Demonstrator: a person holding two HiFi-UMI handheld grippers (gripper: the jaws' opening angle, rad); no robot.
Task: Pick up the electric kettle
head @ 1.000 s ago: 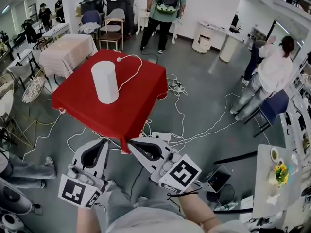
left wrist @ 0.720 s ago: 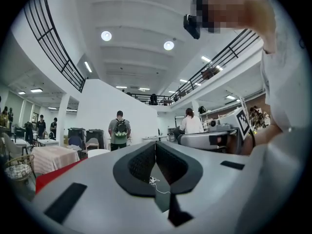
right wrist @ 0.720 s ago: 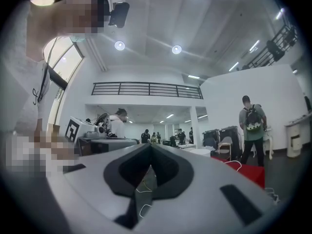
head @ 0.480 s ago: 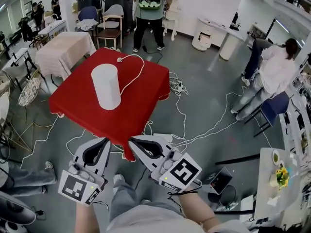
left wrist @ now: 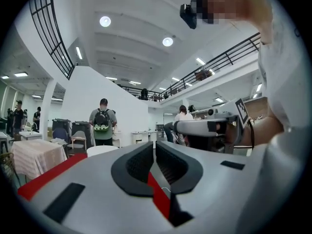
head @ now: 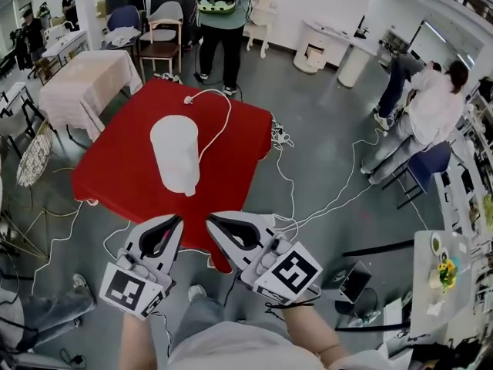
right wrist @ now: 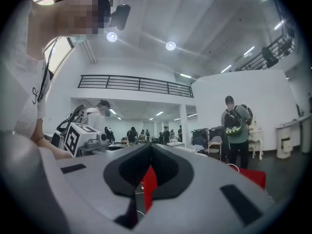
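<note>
The electric kettle [head: 176, 154] is a tall white cylinder standing on a table covered in red cloth [head: 108, 177]. Its white cord [head: 219, 122] loops across the cloth to the far edge. My left gripper [head: 177, 220] and right gripper [head: 209, 220] hover side by side just short of the table's near corner, both pointing level at the kettle and well apart from it. In the left gripper view the jaws [left wrist: 154, 145] are pressed together with nothing between them, and the kettle's top [left wrist: 101, 150] peeks over them. The right gripper's jaws [right wrist: 150, 146] also meet, empty.
A person with a green backpack [head: 222, 10] stands beyond the table. White cables [head: 312, 199] trail over the grey floor to the right. A cream-clothed table [head: 81, 79] and a chair [head: 160, 43] stand at the back left. Another person [head: 427, 114] bends at the right.
Both grippers have advanced toward the red table, whose near corner now lies right in front of their tips. The kettle looks larger and closer. Both pairs of jaws stayed together.
</note>
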